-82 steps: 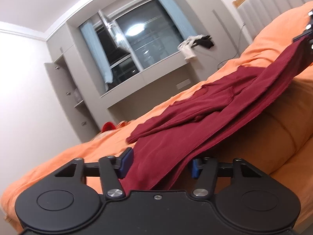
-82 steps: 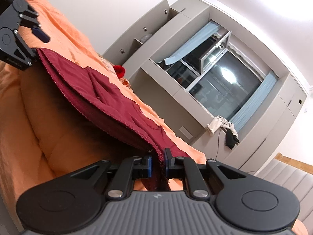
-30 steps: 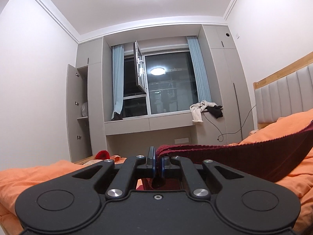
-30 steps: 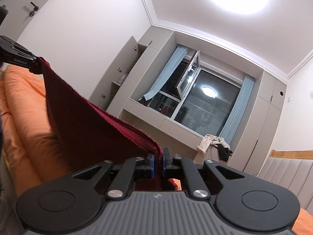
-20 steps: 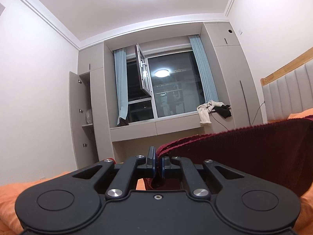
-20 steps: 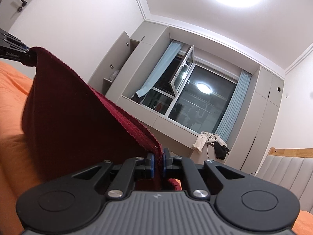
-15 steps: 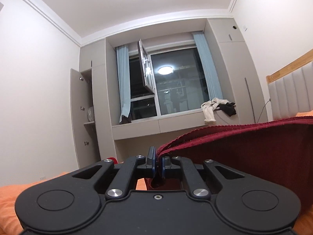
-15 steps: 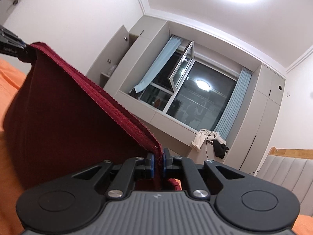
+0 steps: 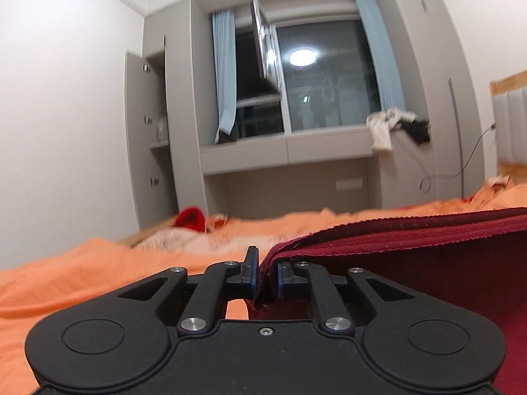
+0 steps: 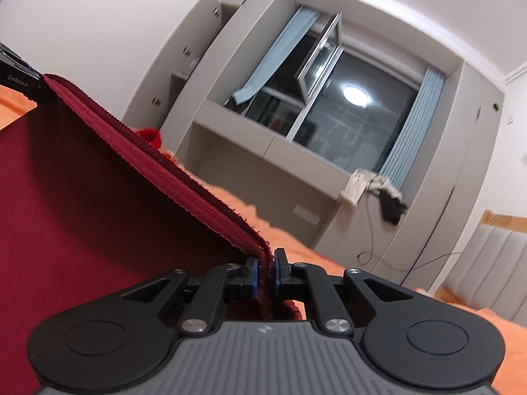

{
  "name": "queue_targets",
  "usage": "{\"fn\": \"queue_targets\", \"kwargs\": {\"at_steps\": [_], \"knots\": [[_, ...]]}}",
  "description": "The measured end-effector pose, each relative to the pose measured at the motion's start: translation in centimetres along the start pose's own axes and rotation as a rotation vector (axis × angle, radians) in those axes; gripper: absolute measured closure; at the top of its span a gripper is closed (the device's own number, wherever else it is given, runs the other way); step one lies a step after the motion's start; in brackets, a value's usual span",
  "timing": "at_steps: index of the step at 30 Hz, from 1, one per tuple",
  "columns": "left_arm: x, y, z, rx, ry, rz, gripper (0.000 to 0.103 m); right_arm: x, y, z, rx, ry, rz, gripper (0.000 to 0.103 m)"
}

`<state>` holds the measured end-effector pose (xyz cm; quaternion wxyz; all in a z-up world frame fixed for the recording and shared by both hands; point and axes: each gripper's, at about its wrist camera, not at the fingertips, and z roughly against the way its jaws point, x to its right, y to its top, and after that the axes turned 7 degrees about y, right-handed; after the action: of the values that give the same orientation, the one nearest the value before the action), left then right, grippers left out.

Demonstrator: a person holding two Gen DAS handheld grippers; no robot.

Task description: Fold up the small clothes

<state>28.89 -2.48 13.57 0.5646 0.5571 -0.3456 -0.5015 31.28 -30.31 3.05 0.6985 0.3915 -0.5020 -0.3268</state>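
A dark red garment [image 9: 411, 263], folded into several layers, hangs stretched between my two grippers over the orange bed [image 9: 82, 263]. In the left wrist view its corner sits between the blue pads of my left gripper [image 9: 265, 276]. Those jaws are opening, and a small gap shows beside the cloth. In the right wrist view my right gripper [image 10: 264, 275] is shut on the other corner of the garment [image 10: 98, 181]. The garment's ribbed edge runs up to the left gripper [image 10: 16, 75] at the far left.
A bright red item [image 9: 189, 219] lies at the far end of the bed. Behind it are an open wardrobe door [image 9: 145, 131] and a window ledge with white and black clothes [image 9: 382, 128]. A padded headboard [image 10: 487, 263] stands on the right.
Both grippers have swept level across the room with the garment, and the bed now fills more of each view. The left jaws have parted slightly; the right ones stay closed.
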Motion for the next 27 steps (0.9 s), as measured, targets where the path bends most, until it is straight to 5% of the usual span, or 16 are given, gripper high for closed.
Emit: {"fn": "queue_targets", "kwargs": {"at_steps": [7,15,24,27], "knots": [[-0.2,-3.7,-6.4,-0.153,0.021,0.0,0.087,-1.8,-2.1,-4.0,-0.053,0.026,0.076,0.094],[-0.4,-5.5,-9.3,-0.237,0.031,0.045,0.08,-2.4,-3.3,-5.4,-0.118,0.026,0.048,0.087],[-0.2,-7.0,-9.1,-0.279,0.049,0.048,0.071,-1.8,-3.3,-5.7,-0.134,-0.005,0.024,0.059],[-0.7,-7.1,-9.5,-0.31,0.069,0.075,0.069,-1.4,-3.5,-5.8,-0.136,-0.028,0.015,0.04]]}}
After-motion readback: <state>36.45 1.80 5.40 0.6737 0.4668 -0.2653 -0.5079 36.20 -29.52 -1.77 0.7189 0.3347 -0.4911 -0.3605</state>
